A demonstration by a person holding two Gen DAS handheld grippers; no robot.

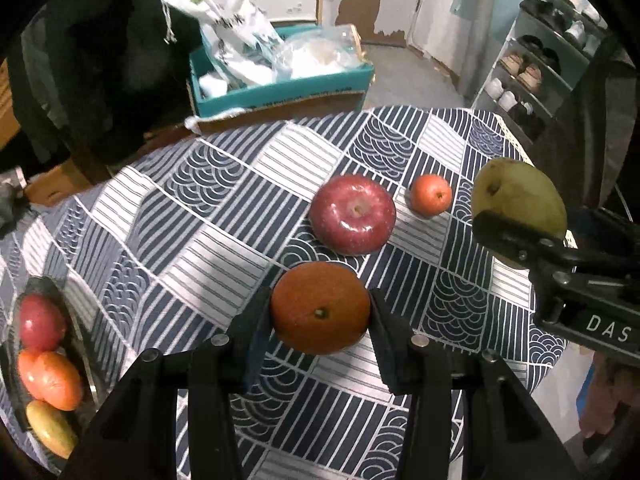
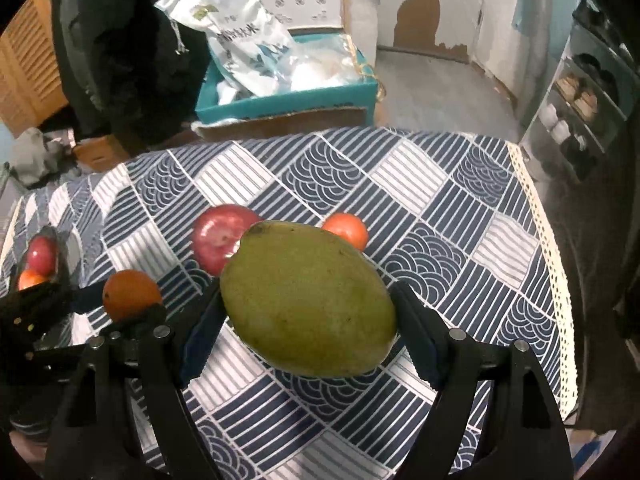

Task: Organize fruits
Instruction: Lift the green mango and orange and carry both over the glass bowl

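In the left wrist view, the left gripper pinches an orange between its two fingers, and the orange appears lifted clear of the patterned tablecloth. Taking that orange as the landmark, a red apple lies on the cloth just beyond it, and a small tangerine sits beyond and to the right of it, close beside the apple. Farther right of the orange, the right gripper comes in from the edge carrying a green mango. Far to the left of the orange, at the table's edge, a dark plate already holds a red apple, orange-coloured fruit and a yellowish one. Beyond the table, a teal box stands full of plastic bags.

In the right wrist view, the right gripper is clamped on the mango, which fills the gap between its fingers and looks to be held above the cloth. The orange is to the left of the mango, in the left gripper. The apple and the tangerine peek out from behind the mango. The plate shows far left of the orange, partly hidden by the left gripper.

As I judge it, the sorting is well under way: several fruits are on the plate and two are in the grippers. Two are untouched on the cloth. Carrying the orange and mango to the plate seems the step in hand.
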